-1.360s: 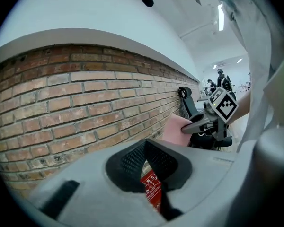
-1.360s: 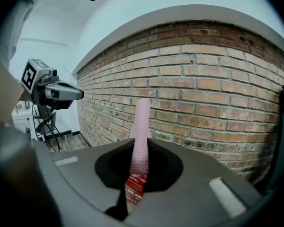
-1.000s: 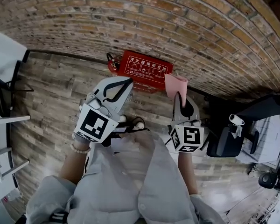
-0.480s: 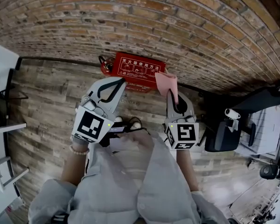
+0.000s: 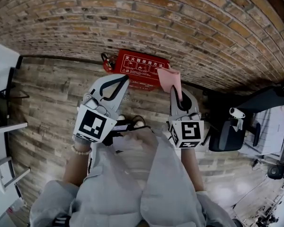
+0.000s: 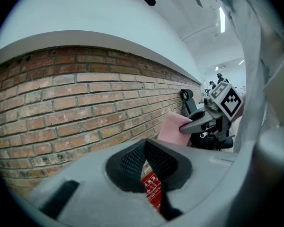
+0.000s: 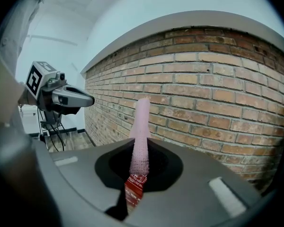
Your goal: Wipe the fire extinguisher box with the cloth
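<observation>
One dimpled pink cloth pinched in the right hand-held gripper.

A brick wall meets a wood-plank floor (a black chair stands at the right).

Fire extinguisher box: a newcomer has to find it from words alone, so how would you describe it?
Follow the brick wall down to where it meets the wood-plank floor. At its foot sits the fire extinguisher box, just beyond the pink cloth held in the right claw. Its bright red colour and white print set it apart from the brown brick and planks around it.
</observation>
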The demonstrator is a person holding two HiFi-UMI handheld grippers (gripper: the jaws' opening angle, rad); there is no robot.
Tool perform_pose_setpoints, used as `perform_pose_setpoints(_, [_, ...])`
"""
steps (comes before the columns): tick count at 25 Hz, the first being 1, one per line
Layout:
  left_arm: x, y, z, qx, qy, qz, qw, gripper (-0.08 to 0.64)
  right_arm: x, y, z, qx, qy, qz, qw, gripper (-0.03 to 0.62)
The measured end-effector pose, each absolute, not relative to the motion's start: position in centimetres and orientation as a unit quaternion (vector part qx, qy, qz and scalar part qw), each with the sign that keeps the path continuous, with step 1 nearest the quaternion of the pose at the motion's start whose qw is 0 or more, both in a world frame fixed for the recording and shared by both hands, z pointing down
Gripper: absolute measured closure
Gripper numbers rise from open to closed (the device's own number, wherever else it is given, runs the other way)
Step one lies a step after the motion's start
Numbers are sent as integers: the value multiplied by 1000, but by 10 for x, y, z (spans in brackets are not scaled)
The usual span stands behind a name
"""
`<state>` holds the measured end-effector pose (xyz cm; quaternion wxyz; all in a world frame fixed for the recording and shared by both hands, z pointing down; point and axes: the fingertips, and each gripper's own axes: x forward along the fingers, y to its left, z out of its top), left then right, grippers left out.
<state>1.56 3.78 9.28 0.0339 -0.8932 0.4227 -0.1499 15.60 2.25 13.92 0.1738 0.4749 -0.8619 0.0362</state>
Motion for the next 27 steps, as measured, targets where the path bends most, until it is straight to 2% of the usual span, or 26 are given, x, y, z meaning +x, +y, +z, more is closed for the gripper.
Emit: perform_pose_setpoints(27, [19,38,101,-894,417,-160,30,561,152,26,148,470,-864,44,178,574])
